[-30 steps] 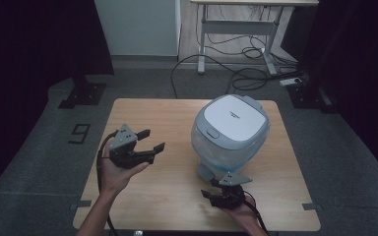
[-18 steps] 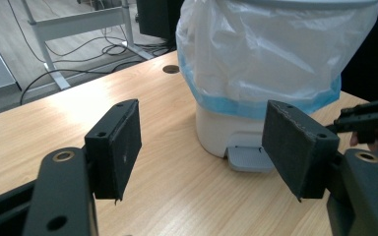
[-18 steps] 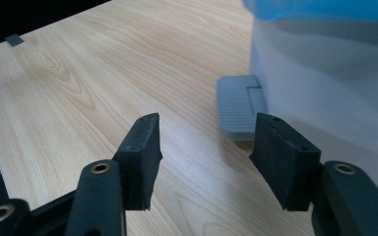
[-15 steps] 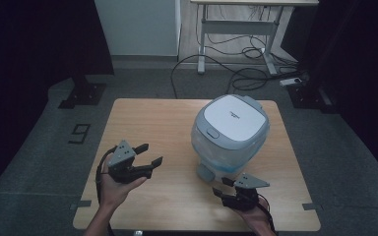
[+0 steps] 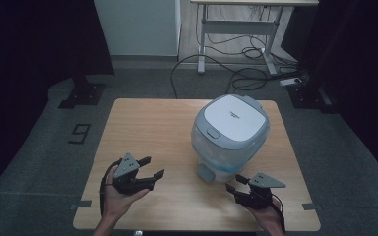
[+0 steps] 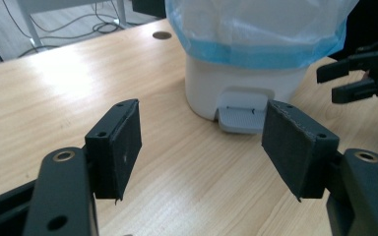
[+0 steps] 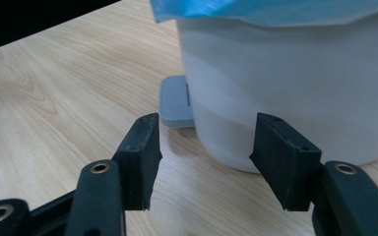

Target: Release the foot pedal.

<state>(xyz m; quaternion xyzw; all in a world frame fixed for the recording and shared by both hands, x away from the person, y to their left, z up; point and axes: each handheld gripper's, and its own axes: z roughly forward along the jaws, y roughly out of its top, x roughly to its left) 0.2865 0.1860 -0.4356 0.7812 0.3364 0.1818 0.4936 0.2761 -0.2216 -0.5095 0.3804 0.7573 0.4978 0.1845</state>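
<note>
A white pedal bin [image 5: 231,142] with a grey-and-white lid [image 5: 232,114] and a blue-edged plastic liner [image 6: 256,46] stands on the right half of the wooden table [image 5: 147,123]. Its grey pedal [image 5: 205,172] faces the front edge. My left gripper [image 5: 152,166] is held open near the front left, pointing at the pedal [image 6: 241,115] with bare table between them. My right gripper [image 5: 234,182] is open at the front right, just short of the bin's base [image 7: 285,128]. The pedal [image 7: 174,108] lies to the left of its jaws. Neither gripper holds anything.
A small round hole [image 6: 162,35] sits in the tabletop behind the bin. Beyond the table stand a metal-legged desk [image 5: 236,29], floor cables [image 5: 236,73] and a power strip [image 5: 293,81]. Dark curtains flank both sides. A "9" marker [image 5: 80,132] lies on the floor.
My left gripper has dropped back toward the front edge. My right gripper has shifted right and slightly away from the pedal. Both stay open.
</note>
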